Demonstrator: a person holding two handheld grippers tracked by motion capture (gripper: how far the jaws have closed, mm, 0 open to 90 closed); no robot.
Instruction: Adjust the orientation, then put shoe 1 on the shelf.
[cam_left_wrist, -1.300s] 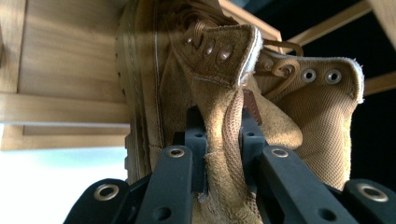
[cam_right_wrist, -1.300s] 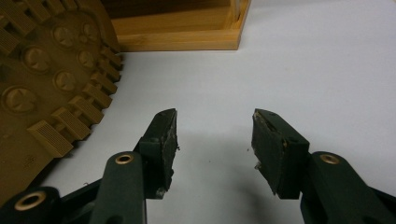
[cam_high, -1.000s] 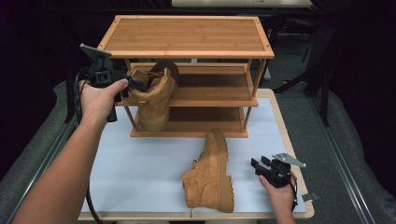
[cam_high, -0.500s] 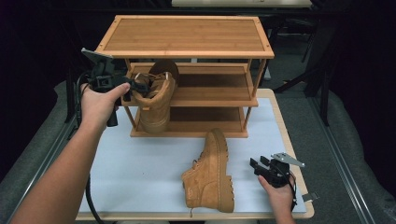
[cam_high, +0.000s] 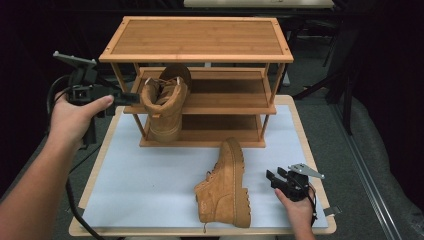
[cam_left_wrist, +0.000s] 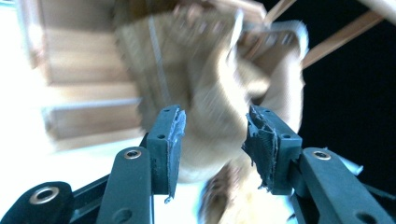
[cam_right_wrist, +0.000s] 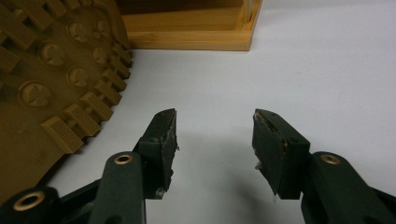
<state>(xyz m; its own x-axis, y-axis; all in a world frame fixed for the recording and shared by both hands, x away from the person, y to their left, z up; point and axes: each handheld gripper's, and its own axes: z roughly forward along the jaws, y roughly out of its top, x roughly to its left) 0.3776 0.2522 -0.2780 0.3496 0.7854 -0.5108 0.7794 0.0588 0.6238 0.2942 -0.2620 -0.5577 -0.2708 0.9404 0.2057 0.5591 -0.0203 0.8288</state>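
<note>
One tan boot (cam_high: 165, 107) stands at the left end of the wooden shoe rack (cam_high: 197, 37), its sole down on the lowest shelf and its open collar and laces rising up past the middle shelf, tucked just inside the rack's front left post. The rest of the rack's shelves carry nothing but bare bamboo slats, and the flat top board sits over it all. The left gripper (cam_high: 131, 97) hangs in the air just left of that boot's collar, level with the middle shelf, with the person's left hand (cam_high: 75, 117) wrapped round its body; its jaws have just been opening and now stand well apart, with a clear gap between the pads. From the left gripper view the boot's (cam_left_wrist: 219, 84) laced upper is a blur just beyond the pads, and I see nothing pinched between them. The second boot (cam_high: 225, 187) lies on its side on the white table top (cam_high: 145, 185) in front of the rack, sole turned to the right. The right gripper (cam_high: 276, 178) rests low on the table just beside that sole, held by the right hand (cam_high: 299, 207); its jaws are spread wide over bare white surface, and in the right gripper view the lugged sole (cam_right_wrist: 51, 88) sits close at the left without touching them.
</note>
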